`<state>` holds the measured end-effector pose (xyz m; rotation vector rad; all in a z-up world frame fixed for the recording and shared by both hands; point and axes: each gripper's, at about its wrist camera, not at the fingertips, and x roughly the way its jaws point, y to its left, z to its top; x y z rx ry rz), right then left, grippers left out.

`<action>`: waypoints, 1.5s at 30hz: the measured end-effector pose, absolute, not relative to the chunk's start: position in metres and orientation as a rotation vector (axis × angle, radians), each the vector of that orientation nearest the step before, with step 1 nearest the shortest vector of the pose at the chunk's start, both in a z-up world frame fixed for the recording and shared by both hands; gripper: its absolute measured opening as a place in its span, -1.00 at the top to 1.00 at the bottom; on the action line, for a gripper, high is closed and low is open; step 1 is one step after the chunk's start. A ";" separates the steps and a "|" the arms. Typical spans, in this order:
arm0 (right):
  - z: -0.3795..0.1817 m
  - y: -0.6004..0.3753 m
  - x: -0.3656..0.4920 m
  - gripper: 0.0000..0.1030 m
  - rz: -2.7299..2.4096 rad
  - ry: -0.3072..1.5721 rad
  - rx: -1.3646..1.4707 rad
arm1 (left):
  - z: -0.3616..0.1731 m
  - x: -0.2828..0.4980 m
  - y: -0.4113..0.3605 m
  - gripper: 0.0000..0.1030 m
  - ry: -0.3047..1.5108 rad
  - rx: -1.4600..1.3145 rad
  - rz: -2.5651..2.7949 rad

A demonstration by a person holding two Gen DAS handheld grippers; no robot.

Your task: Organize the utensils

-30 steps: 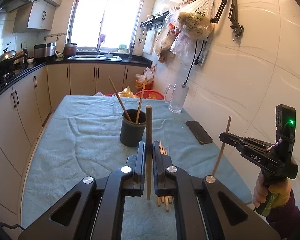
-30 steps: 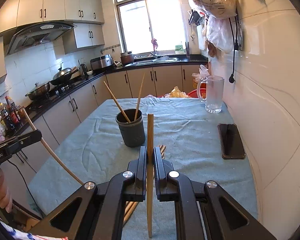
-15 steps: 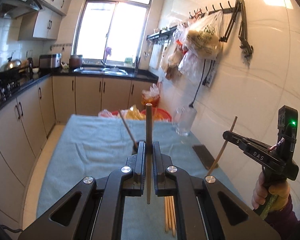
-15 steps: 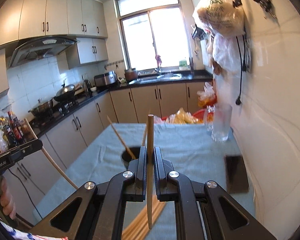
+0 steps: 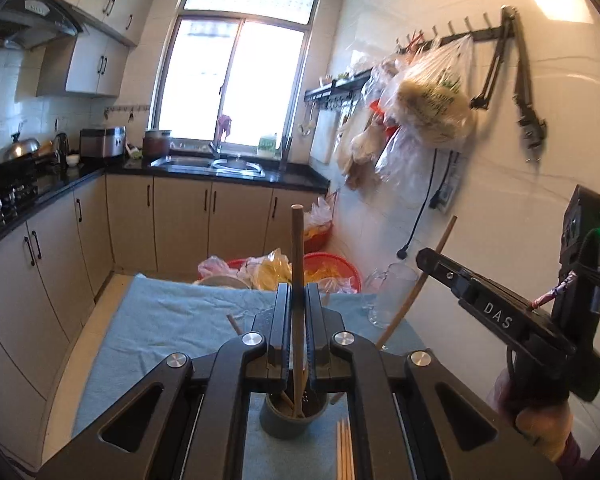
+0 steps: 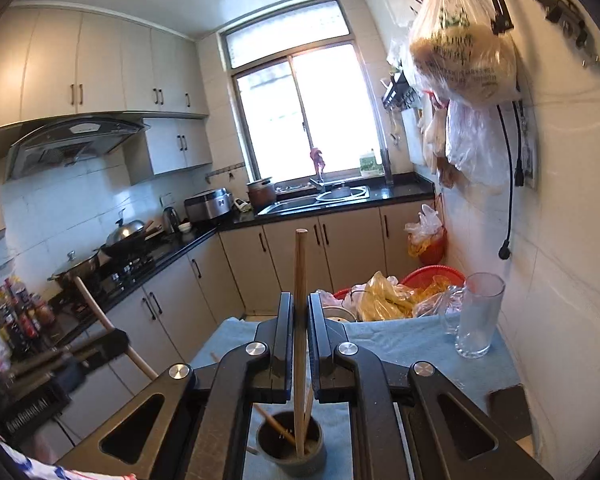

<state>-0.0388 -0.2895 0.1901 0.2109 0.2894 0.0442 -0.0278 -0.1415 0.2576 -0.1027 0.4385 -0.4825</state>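
Chopsticks are pinched upright, one each, by the left gripper and right gripper above the dark holder, where a few are already stowed, while several are left on the near cloth.

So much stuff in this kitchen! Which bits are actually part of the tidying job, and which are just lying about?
Part of the job:
- left gripper, shut on a chopstick
- right gripper, shut on another chopstick
- dark holder
- loose chopsticks on the cloth

Just lying about:
- glass mug
- red basket of bags
- hanging bag
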 end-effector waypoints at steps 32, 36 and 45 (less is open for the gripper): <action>0.111 -0.301 0.004 0.25 0.019 0.508 0.258 | 0.212 -0.045 -0.100 0.01 0.523 -0.137 -0.367; 0.112 -0.306 -0.019 0.12 0.013 0.504 0.255 | 0.212 -0.070 -0.086 -0.04 0.509 -0.121 -0.350; 0.046 -0.324 -0.077 -0.03 -0.023 0.650 0.244 | 0.145 -0.103 -0.097 -0.16 0.690 -0.070 -0.416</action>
